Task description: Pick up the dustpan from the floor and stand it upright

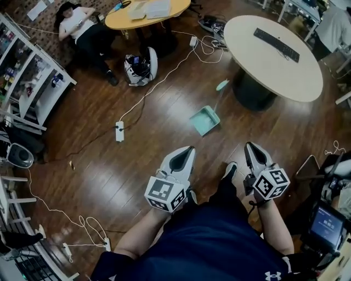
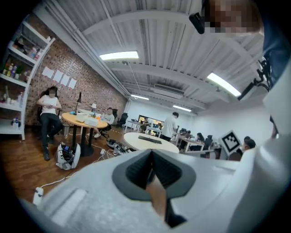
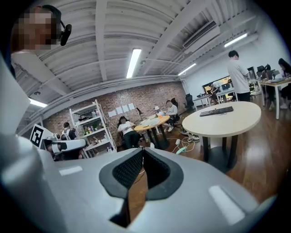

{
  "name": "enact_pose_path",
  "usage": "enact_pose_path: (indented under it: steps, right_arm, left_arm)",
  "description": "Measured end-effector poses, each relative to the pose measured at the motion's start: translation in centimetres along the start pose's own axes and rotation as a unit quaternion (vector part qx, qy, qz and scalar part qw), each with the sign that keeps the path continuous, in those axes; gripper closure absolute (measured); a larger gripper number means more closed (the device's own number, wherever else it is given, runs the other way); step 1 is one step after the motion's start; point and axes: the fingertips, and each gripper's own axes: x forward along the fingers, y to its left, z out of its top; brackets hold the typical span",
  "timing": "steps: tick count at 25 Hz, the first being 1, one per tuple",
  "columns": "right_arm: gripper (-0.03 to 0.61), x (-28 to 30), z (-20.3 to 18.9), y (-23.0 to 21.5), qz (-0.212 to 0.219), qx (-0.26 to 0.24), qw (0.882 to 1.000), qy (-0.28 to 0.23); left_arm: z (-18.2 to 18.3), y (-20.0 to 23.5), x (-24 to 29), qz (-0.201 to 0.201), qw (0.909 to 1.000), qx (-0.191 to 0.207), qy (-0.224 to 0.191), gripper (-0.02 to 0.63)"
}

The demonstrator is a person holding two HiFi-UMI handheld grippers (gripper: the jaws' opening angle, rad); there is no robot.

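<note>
The teal dustpan [image 1: 204, 120] lies flat on the wooden floor, and its long handle runs up toward the round table, ending in a teal grip [image 1: 222, 85]. Both grippers hover low in the head view, well short of the pan. My left gripper [image 1: 190, 148] is shut with nothing in it, below and left of the pan. My right gripper [image 1: 250, 145] is also shut and empty, below and right of it. In the left gripper view the jaws [image 2: 151, 152] meet. The right gripper view shows shut jaws [image 3: 142, 151] and the handle's teal end [image 3: 182, 149] far off on the floor.
A round beige table [image 1: 258, 60] with a keyboard [image 1: 277, 44] stands just beyond the pan. A power strip [image 1: 119, 130] and white cables cross the floor at left. A backpack [image 1: 140, 68], an oval wooden table [image 1: 164, 16], shelves [image 1: 27, 82] and a seated person [image 1: 82, 30] lie farther off.
</note>
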Motion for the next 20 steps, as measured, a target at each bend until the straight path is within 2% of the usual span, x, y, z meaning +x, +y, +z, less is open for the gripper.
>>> enact_pose_path:
  steps: [5, 10, 20]
  right_arm:
    - [0.563, -2.1, -1.9, 4.6, -0.001, -0.015, 1.0, 0.013]
    - [0.563, -3.7, -2.7, 7.0, 0.016, -0.029, 0.999, 0.02]
    - [0.563, -7.3, -4.5, 4.3, 0.013, -0.016, 1.0, 0.016]
  left_arm:
    - [-1.6, -0.3, -4.4, -0.005, 0.9999, -0.011, 0.013, 0.609]
    - [-1.9, -2.4, -5.3, -0.02, 0.9997, -0.003, 0.015, 0.609]
    - [-3.2, -7.4, -3.7, -0.028, 0.9992, -0.013, 0.026, 0.609]
